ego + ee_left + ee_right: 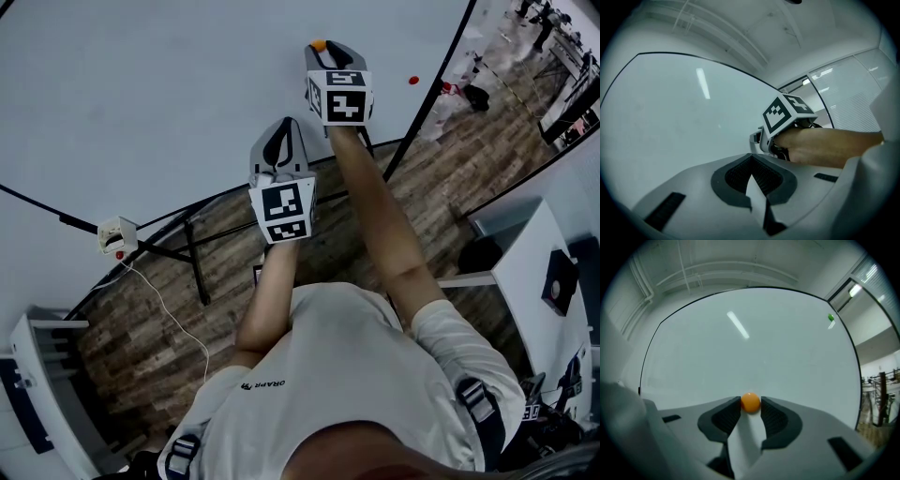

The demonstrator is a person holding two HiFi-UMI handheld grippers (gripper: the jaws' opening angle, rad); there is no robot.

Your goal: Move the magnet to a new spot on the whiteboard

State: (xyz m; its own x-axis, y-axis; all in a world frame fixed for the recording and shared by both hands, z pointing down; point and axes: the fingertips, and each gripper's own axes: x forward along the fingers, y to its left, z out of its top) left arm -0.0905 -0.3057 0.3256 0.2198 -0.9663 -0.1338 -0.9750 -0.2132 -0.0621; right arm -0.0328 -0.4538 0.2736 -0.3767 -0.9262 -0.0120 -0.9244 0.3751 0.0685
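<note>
Cool, even indoor light; lamp reflection (738, 325) streaks glossy whiteboard (787, 357); gripper views fisheye-bent, corners black, foreground soft.

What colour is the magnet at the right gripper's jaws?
Orange. The magnet shows best in the right gripper view, between the jaws.

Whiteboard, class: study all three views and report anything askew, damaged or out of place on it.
Nothing stands out. The whiteboard is clean and unmarked; the orange magnet sits on it between the pads of the right gripper, and a green magnet sits near its right edge.
</note>
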